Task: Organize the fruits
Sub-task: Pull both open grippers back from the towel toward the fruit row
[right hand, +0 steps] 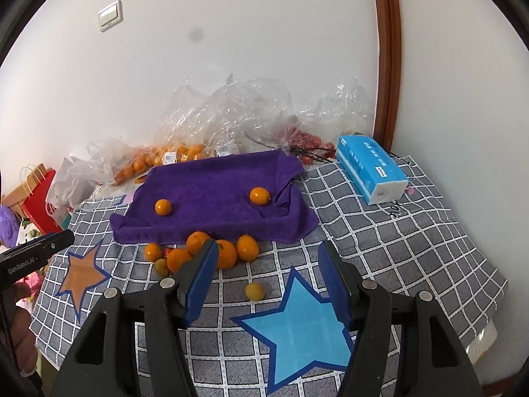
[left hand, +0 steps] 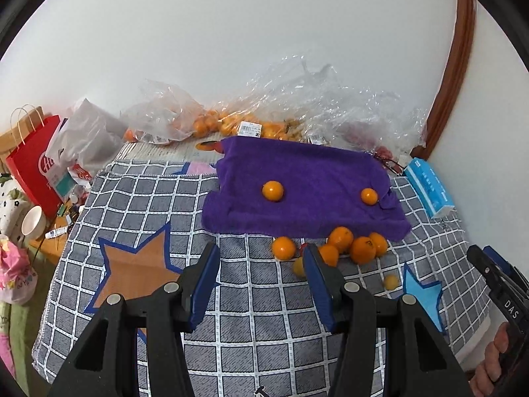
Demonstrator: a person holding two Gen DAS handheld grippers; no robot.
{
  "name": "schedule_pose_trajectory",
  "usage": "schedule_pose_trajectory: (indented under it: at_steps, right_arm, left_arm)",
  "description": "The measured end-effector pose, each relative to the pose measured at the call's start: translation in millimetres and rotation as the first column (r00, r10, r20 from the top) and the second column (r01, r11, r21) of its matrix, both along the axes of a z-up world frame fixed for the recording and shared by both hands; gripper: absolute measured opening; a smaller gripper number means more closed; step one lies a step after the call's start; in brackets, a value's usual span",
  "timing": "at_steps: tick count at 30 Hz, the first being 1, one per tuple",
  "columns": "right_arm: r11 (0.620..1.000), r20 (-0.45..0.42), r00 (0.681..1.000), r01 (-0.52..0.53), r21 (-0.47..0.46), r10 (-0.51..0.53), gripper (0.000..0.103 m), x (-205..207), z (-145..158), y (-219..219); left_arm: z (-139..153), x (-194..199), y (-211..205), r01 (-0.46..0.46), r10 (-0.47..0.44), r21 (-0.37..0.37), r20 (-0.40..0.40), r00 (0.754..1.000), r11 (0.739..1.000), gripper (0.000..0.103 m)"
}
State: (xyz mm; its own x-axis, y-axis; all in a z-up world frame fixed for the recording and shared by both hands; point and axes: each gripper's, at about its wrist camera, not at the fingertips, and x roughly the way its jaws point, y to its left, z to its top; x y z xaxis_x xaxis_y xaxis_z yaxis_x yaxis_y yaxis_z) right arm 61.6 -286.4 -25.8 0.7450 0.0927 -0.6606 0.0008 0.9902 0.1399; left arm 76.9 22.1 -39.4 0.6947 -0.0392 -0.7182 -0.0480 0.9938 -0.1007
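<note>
A purple towel [left hand: 307, 178] [right hand: 215, 195] lies on the checked cloth with two oranges on it, one to the left [left hand: 272, 191] [right hand: 163, 207] and one to the right [left hand: 369, 196] [right hand: 260, 196]. Several oranges [left hand: 350, 246] [right hand: 228, 251] cluster at the towel's near edge, with a small red fruit [right hand: 168, 251] among them. One small yellow fruit [left hand: 390, 281] [right hand: 254, 291] lies apart, nearer to me. My left gripper [left hand: 261, 261] is open and empty, above the cloth short of the cluster. My right gripper [right hand: 267, 258] is open and empty, just behind the yellow fruit.
Clear plastic bags of oranges [left hand: 211, 122] [right hand: 178, 152] and red fruit [right hand: 307, 142] line the wall. A blue tissue pack [left hand: 429, 188] [right hand: 372, 168] lies at the right. A red paper bag [left hand: 36, 168] and a white bowl [left hand: 33, 221] stand at the left, off the cloth.
</note>
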Motion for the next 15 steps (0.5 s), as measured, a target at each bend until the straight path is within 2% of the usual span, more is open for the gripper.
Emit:
schedule_pose_trajectory:
  at_steps: [7,11,15]
  right_arm:
    - [1.000,-0.039,0.999,-0.001,-0.018,0.000,0.062,6,-28,-4]
    - [0.999,-0.102,0.995,-0.018,0.052,0.023,0.062,14,-57,-3]
    - [0.997,-0.149,0.987,-0.057,0.051,0.064,0.054,22,-87,10]
  left_arm:
    - [-24,7,6,-0.002,0.001,-0.019,-0.026,1.000,1.000,0.050]
    - [-40,13,8,-0.008,0.007,-0.002,-0.059,0.998,1.000,0.050]
    - [-55,15,12,-0.014,0.014,-0.007,-0.078,0.997,1.000,0.050]
